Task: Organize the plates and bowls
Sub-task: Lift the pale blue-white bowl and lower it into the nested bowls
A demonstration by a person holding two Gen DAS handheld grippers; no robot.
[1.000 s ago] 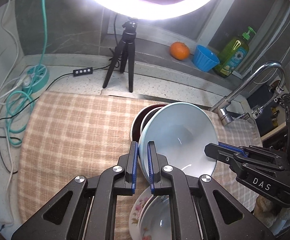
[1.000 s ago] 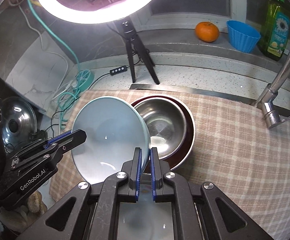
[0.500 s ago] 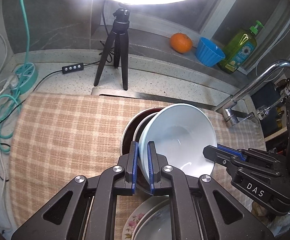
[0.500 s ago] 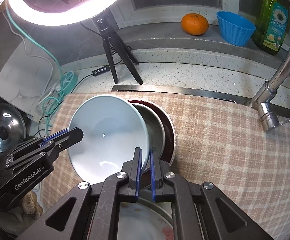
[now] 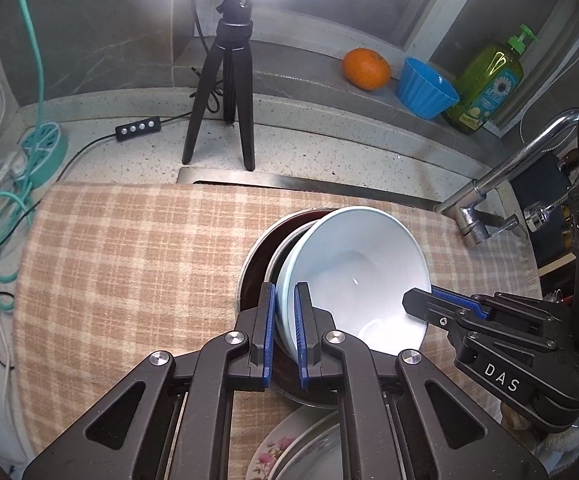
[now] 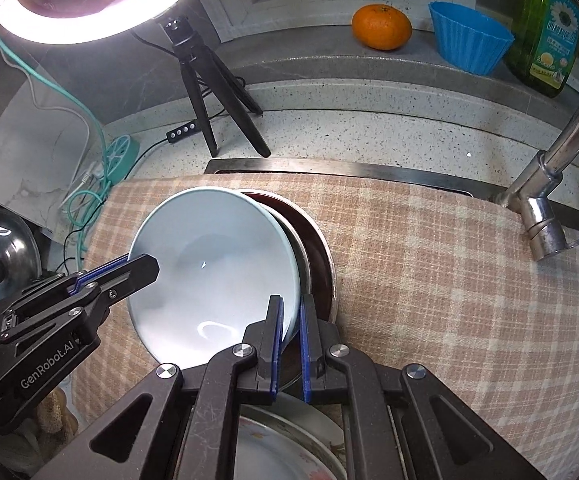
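Counter (image 5: pixel 329 148), speckled grey stone, carries the whole work area; a tan-and-cream checked cloth (image 5: pixel 129 264) is spread over it and over most of the steel sink rim, probably to give the crockery a soft, non-slip landing.

On the cloth sits a nest of round metal bowls: a dark red-lined outer bowl (image 6: pixel 321 248) with a plain steel bowl (image 6: pixel 299 252) inside it. Judged to be the stack under construction.

Pale blue-white ceramic bowl (image 5: pixel 361 272) is held above that nest, tilted, its far rim overlapping the steel bowl. Contact with the metal underneath cannot be told. Two-handed hold on opposite rims makes sense: a wide, glossy, heavy bowl would swing or slip from one pinch.

Near edge, below the grippers: a floral-patterned white plate (image 5: pixel 273 452) with another dish resting in it, only partly in view.

Left gripper (image 5: pixel 285 328): jaws narrow, blue pads clamped on the bowl's left rim, wall of the bowl between them.

Right gripper (image 6: pixel 291 340): jaws likewise narrow, pinching the opposite rim edge-on.

Both point steeply down towards the nest.

Behind, well apart on the ledge: black tripod (image 5: pixel 225 92), green soap bottle (image 5: pixel 489 84), blue fluted cup (image 5: pixel 425 88), orange fruit (image 5: pixel 365 69). Not part of the job.
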